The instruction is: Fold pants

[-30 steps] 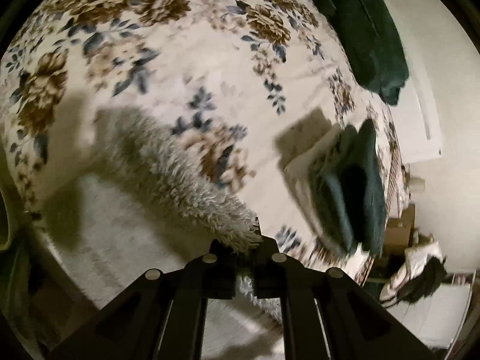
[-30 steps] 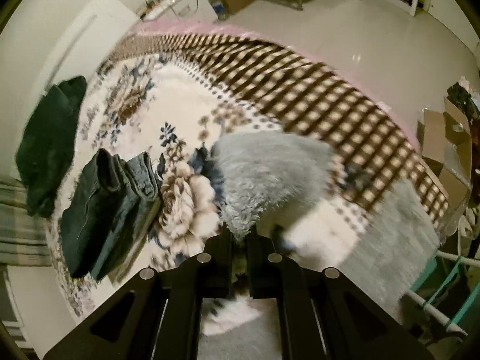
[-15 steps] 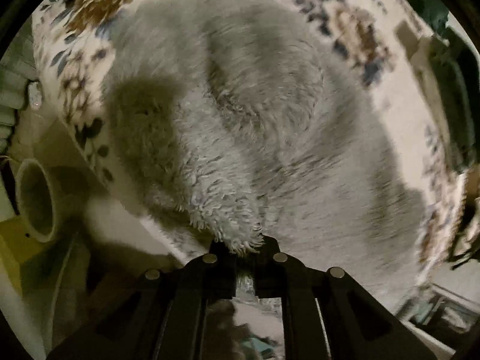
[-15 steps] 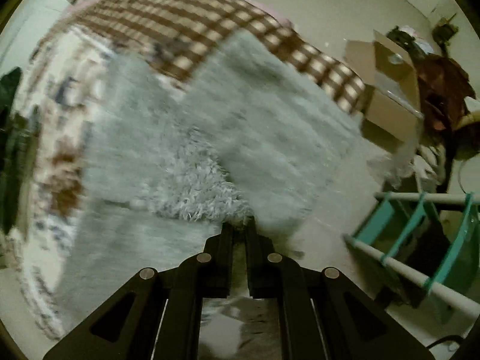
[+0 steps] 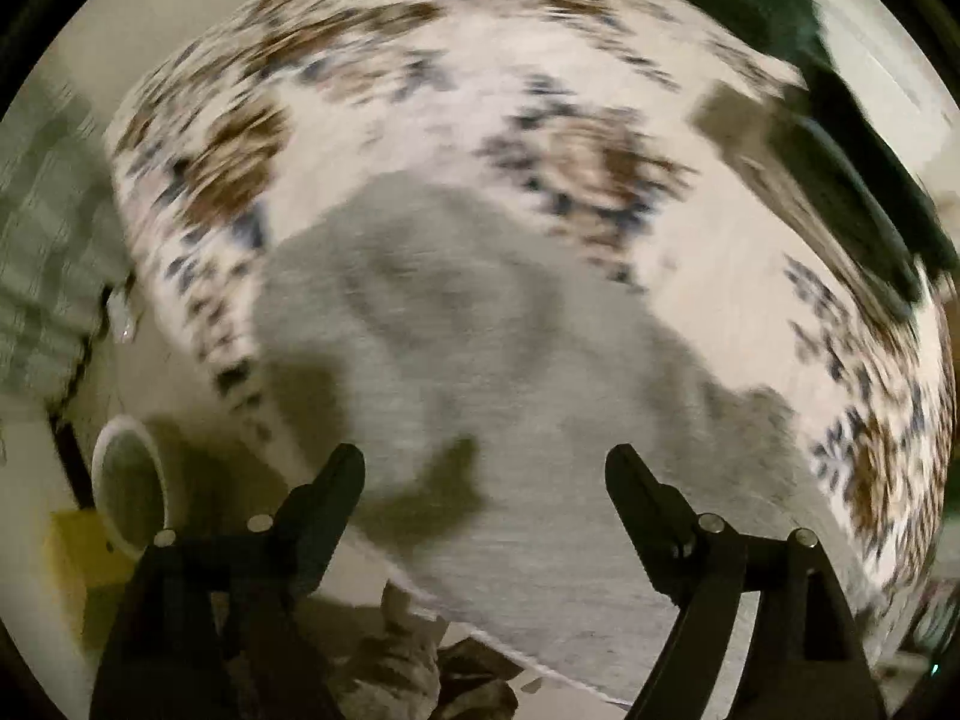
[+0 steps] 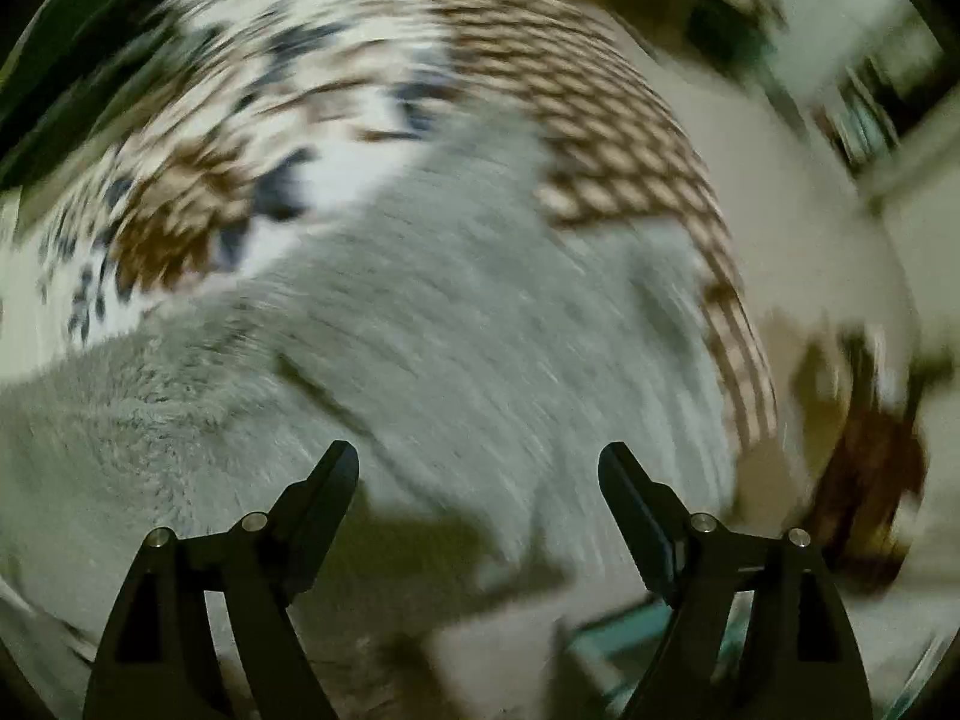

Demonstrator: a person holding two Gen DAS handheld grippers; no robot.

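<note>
Fluffy grey pants (image 5: 480, 348) lie spread on the floral bedspread (image 5: 420, 90), reaching its near edge. They also show in the right wrist view (image 6: 468, 324), blurred by motion. My left gripper (image 5: 485, 468) is open and empty just above the pants' near part. My right gripper (image 6: 479, 465) is open and empty above the same grey fabric. Both views are motion-blurred.
Dark green folded clothes (image 5: 852, 180) lie at the bed's far right. A white bucket (image 5: 129, 492) and clutter sit on the floor at the left. A brown checked blanket (image 6: 612, 138) covers the bed's right side, with floor beyond.
Both grippers were shut on the grey pants and carried them down onto the bed. Both have now opened and let go, and the pants lie spread out.
</note>
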